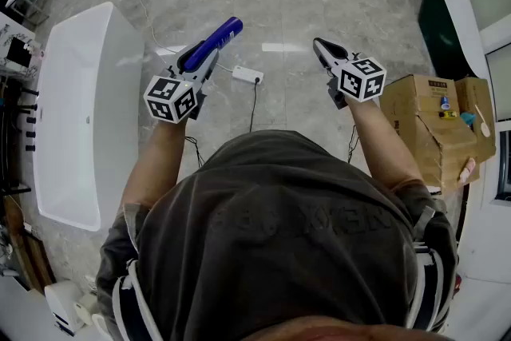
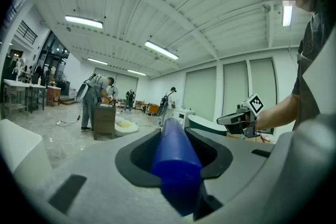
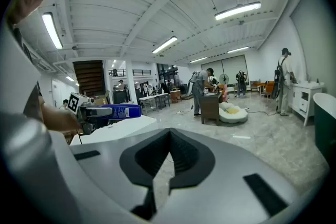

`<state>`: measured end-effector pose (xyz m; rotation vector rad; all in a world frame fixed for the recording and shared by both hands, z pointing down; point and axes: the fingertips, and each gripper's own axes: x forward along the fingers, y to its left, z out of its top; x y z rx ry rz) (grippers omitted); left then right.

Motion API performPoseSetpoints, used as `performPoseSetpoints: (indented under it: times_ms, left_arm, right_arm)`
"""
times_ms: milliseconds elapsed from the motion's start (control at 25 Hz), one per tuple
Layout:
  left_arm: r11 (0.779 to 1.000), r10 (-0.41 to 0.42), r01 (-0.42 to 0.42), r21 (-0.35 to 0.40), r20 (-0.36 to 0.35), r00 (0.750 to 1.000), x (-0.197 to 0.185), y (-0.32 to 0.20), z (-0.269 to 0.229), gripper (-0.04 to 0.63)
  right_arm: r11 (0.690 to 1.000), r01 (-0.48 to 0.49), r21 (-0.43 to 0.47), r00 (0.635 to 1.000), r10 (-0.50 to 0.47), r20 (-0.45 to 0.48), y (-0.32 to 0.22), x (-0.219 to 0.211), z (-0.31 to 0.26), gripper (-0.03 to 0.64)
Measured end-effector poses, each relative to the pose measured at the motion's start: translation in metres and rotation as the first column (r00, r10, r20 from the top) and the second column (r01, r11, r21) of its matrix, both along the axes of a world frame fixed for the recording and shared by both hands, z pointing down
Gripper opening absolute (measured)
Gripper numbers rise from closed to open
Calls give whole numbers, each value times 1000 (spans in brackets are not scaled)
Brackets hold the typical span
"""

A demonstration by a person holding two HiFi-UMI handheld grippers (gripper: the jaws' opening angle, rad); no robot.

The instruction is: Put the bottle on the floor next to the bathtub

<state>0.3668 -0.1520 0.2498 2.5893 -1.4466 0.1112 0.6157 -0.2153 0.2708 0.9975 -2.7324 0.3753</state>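
Note:
A blue bottle [image 1: 222, 38] lies lengthwise between the jaws of my left gripper [image 1: 206, 58], which is shut on it and held in the air, pointing away from me. In the left gripper view the bottle [image 2: 175, 157] fills the gap between the jaws. The white bathtub [image 1: 80, 116] stands on the floor to the left, below that gripper. My right gripper [image 1: 321, 49] hovers level with it on the right, shut and empty; its own view shows the jaws [image 3: 169, 136] meeting at the tips, with the bottle [image 3: 114, 110] off to its left.
A white power strip [image 1: 247, 76] with cables lies on the marble floor between the grippers. An open cardboard box [image 1: 435, 124] stands at the right, a dark green tub [image 1: 447, 20] behind it. Several people work around a cabinet [image 2: 103, 119] farther off in the hall.

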Motion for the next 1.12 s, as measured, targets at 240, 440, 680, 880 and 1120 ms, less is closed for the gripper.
performPoseSetpoints:
  times_ms: [240,440,680,880,1120]
  left_arm:
    - [1000,5,-5,-2,-2,1000,3,0,-2,132]
    - [1000,8,-8,-3,-1,1000,7,-2,0,132]
    - [1000,17,-17,-17,14,1000,16,0,-1,132]
    - [1000,2,-1,-24,26,1000,54,-4,-5,132]
    - [997,-39,43,-69,58,998,96,5,-1,132]
  right_arm:
    - [1000,-6,3,1000,6,1,-1,1,-2,-10]
    - [1000,-10,3,1000,10,1,-2,4,1,-9]
    - [1000,-28,9,1000,28,14,-2,13,1,-8]
    - [1000,-9,23,1000,9,14,-5,47,-1,-8]
    - [999,43,31,999,-44,31,-4,89,23,-8]
